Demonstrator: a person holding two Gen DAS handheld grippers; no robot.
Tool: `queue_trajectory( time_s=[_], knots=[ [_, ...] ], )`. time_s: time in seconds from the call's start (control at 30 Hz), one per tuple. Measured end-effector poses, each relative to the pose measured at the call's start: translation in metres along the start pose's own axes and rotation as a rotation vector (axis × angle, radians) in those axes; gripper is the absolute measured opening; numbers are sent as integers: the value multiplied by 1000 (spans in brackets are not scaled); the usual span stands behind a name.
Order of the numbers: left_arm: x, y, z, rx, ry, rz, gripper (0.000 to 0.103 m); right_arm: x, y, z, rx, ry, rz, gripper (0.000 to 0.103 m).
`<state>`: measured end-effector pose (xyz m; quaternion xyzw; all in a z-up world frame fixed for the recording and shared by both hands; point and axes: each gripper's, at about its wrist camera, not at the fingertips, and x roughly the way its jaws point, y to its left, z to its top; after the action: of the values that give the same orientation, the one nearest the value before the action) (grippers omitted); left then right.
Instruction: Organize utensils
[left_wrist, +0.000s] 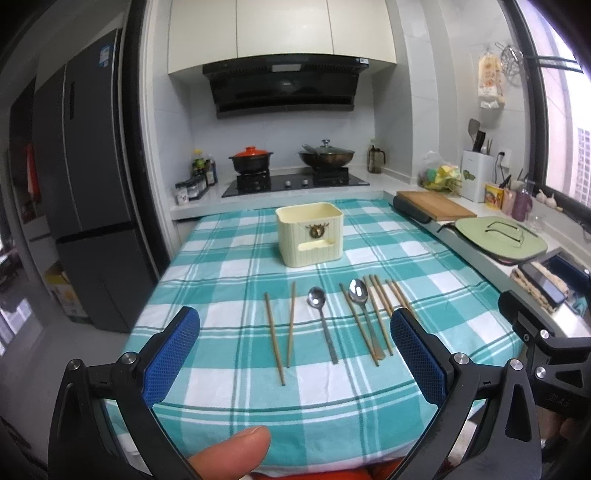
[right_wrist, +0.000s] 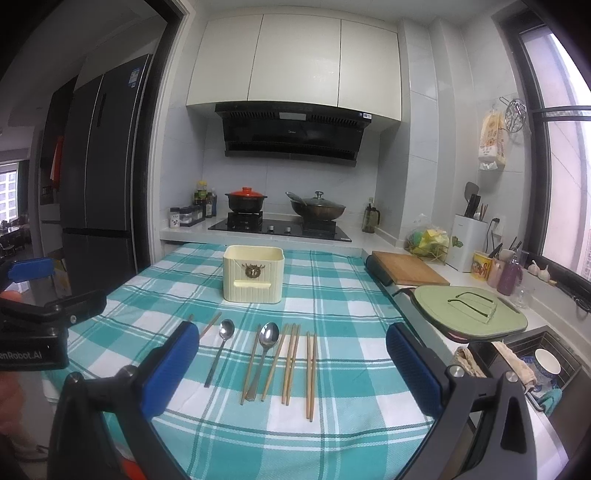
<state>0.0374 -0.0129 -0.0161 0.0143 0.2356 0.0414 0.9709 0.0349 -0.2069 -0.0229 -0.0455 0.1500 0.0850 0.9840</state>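
Observation:
A cream utensil holder (left_wrist: 310, 233) (right_wrist: 253, 274) stands upright at the middle of the teal checked tablecloth (left_wrist: 221, 258) (right_wrist: 332, 295). In front of it lie two metal spoons (left_wrist: 322, 321) (right_wrist: 268, 354) and several wooden chopsticks (left_wrist: 274, 334) (right_wrist: 311, 374) in a row. My left gripper (left_wrist: 295, 354) is open and empty, hovering above the table's near edge behind the utensils. My right gripper (right_wrist: 291, 373) is open and empty, also above the near edge. A thumb (left_wrist: 232, 454) shows under the left gripper.
A stove with a red-lidded pot (right_wrist: 245, 201) and a wok (right_wrist: 317, 210) lies beyond the table. At right are a wooden cutting board (right_wrist: 406, 273), a green lid (right_wrist: 469, 314) and a sink with a bowl (right_wrist: 546, 363). A fridge (left_wrist: 92, 203) stands at left.

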Motion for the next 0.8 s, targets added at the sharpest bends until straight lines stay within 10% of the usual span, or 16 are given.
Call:
queue_trajectory(
  time_s=[0.43, 0.8],
  knots=[
    [30, 13, 2, -5, 7, 101, 103, 34, -21, -6, 34, 36, -48, 103],
    [125, 46, -23, -79, 221, 90, 103, 99, -58, -23, 95, 135, -57, 103]
  ],
)
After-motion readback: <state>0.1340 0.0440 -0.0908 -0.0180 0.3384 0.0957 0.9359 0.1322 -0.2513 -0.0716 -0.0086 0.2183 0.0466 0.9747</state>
